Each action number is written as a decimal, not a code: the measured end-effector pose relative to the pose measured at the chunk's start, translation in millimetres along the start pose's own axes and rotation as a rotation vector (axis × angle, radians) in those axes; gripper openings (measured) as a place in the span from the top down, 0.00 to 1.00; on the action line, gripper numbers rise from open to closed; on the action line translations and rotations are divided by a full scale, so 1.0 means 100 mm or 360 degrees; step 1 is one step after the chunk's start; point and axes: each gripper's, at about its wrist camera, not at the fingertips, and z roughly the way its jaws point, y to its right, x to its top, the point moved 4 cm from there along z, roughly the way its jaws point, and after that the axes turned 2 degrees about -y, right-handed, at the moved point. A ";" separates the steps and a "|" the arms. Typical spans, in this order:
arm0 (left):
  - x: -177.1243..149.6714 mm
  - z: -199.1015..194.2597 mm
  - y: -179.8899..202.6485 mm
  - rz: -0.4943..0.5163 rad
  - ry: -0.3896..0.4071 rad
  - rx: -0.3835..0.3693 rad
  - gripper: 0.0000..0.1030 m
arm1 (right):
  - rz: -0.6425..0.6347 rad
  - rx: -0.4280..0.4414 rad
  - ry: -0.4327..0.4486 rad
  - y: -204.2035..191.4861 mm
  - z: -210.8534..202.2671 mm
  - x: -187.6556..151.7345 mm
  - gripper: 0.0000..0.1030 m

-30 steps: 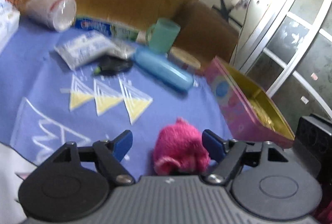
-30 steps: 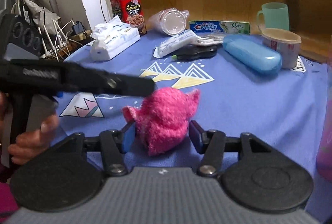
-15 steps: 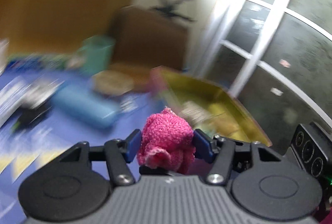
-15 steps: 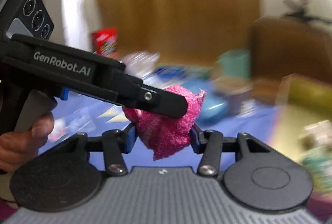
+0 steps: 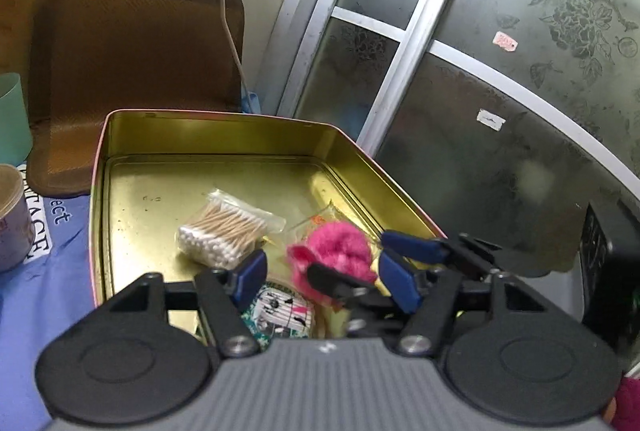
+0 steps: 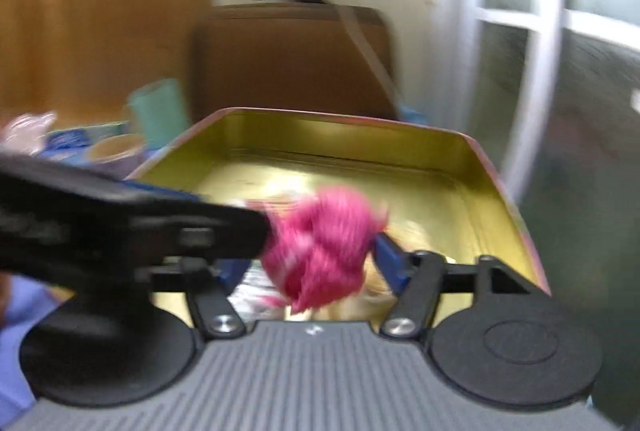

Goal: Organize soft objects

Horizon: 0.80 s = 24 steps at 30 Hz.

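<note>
A fluffy pink soft toy (image 5: 336, 255) hangs just inside the open gold tin (image 5: 224, 139), over the packets on its floor. My left gripper (image 5: 324, 279) brackets it and its jaws are opening; the left blue pad (image 5: 252, 273) stands clear of the fluff. From the right, the right gripper's fingers (image 5: 416, 249) reach across to the same toy. The right wrist view is blurred: the pink toy (image 6: 324, 251) sits between the opening jaws of my right gripper (image 6: 308, 271), and the left gripper's black finger (image 6: 140, 227) crosses in front.
In the tin lie a bag of cotton swabs (image 5: 228, 231) and a patterned green-and-white packet (image 5: 280, 311). A teal cup (image 5: 12, 119) and a paper tub (image 5: 12, 219) stand left on the blue cloth (image 5: 40, 291). A brown chair back (image 5: 136, 51) and glass doors (image 5: 500, 71) lie behind.
Both grippers closed on the pink toy on the blue cloth, lifted it and swung it right over the gold tin. Their jaws have now widened off it.
</note>
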 end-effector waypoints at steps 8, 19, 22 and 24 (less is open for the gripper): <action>0.12 -0.75 -0.38 -0.0106 0.0235 0.0065 0.27 | 0.0206 0.0110 0.0247 0.05 -0.38 0.04 0.18; -0.94 -2.18 -1.74 -0.0292 0.0282 0.0775 0.21 | -0.0054 0.0718 0.0251 -1.32 -0.46 0.41 0.19; -1.22 -2.49 -2.14 -0.0367 0.0282 0.1055 0.21 | -0.0162 0.0868 0.0155 -1.88 -0.31 0.40 0.19; -1.33 -2.60 -2.37 -0.0439 0.0284 0.1153 0.21 | -0.0235 0.0954 0.0109 -2.28 -0.13 0.40 0.22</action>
